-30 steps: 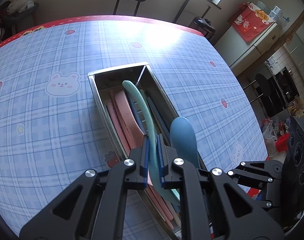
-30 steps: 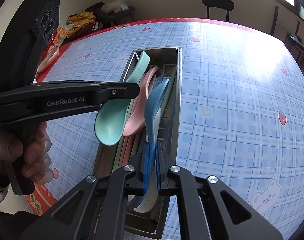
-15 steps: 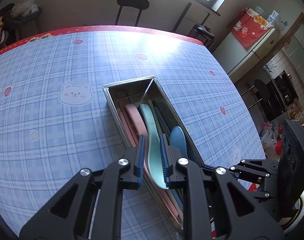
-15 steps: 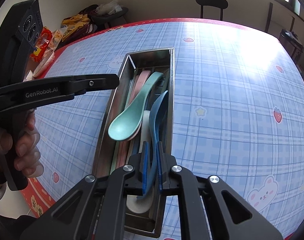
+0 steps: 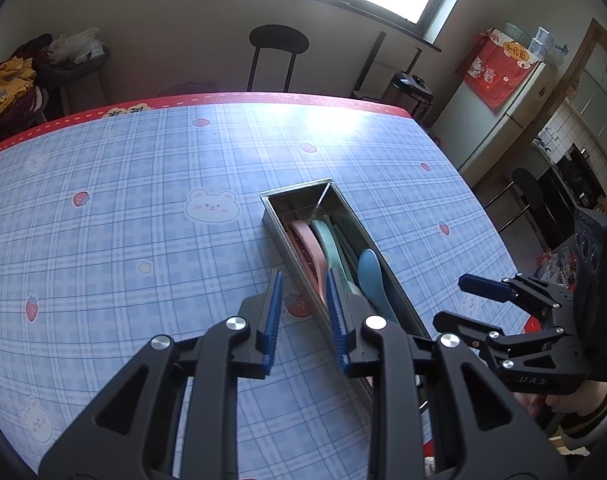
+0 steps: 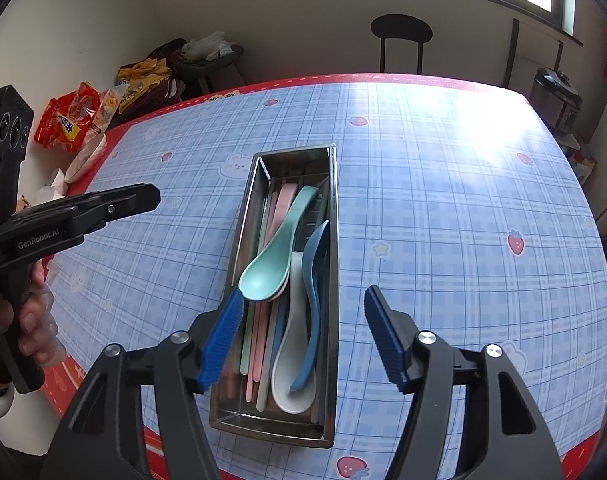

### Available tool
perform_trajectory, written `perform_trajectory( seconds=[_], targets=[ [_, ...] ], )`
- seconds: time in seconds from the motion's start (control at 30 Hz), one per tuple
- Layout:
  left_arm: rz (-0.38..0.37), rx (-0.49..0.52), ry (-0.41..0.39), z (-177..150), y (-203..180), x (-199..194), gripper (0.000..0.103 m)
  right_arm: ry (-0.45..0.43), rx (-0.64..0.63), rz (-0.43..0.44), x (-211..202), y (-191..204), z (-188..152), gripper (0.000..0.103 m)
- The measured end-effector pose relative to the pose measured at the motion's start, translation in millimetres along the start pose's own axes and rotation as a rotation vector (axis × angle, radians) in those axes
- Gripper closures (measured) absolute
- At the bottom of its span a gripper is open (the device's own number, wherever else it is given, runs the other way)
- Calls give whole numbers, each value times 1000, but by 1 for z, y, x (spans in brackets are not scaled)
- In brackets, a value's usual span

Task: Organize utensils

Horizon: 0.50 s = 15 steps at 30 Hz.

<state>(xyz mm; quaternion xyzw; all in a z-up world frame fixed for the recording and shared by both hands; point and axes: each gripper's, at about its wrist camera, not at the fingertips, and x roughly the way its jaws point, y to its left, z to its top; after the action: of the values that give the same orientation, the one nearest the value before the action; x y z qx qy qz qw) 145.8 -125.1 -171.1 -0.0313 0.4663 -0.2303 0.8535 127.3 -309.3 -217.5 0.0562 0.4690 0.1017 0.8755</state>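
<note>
Long steel tray [image 6: 332,240] of pastel plastic spoons [image 6: 263,276] runs lengthwise away from both. Right gripper [image 6: 301,330] nearer, directly above — just opened wide, empty. Left gripper [image 5: 303,300] just opened narrowly, empty, at tray's left edge.

One tray [image 6: 332,280], four spoons [image 6: 263,276], two grippers [image 6: 303,332].

In the left wrist view the near end of the metal tray [image 5: 303,194] is hidden behind the left gripper [image 5: 303,300] — the spoon bowls there cannot be seen. The chopsticks [image 6: 255,332] beneath the spoons [image 6: 299,280] are partly covered and cannot be counted. The hand [image 6: 31,320] beside the tray is cut off by the frame edge — only the fingers [image 6: 29,322] show.
</note>
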Motion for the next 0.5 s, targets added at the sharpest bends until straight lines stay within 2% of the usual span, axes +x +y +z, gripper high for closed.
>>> perform_trajectory(
  seconds=[0.1,0.2,0.3,0.4,0.43,0.5],
  targets=[
    [23,7,-33,0,7,-24,73,-29,3,-6,-15,5,5,20],
    [46,13,-71,0,13,-49,69,-58,8,1,-32,11,12,12],
    [67,31,-120,2,14,-79,58,-96,14,15,-52,20,18,6],
    [76,69,-178,1,11,-111,43,-131,24,22,-73,29,23,6],
    [83,83,-199,0,9,-122,40,-145,27,24,-80,32,24,6],
    [89,108,-237,-1,5,-144,18,-176,31,11,-96,37,26,6]
  ],
)
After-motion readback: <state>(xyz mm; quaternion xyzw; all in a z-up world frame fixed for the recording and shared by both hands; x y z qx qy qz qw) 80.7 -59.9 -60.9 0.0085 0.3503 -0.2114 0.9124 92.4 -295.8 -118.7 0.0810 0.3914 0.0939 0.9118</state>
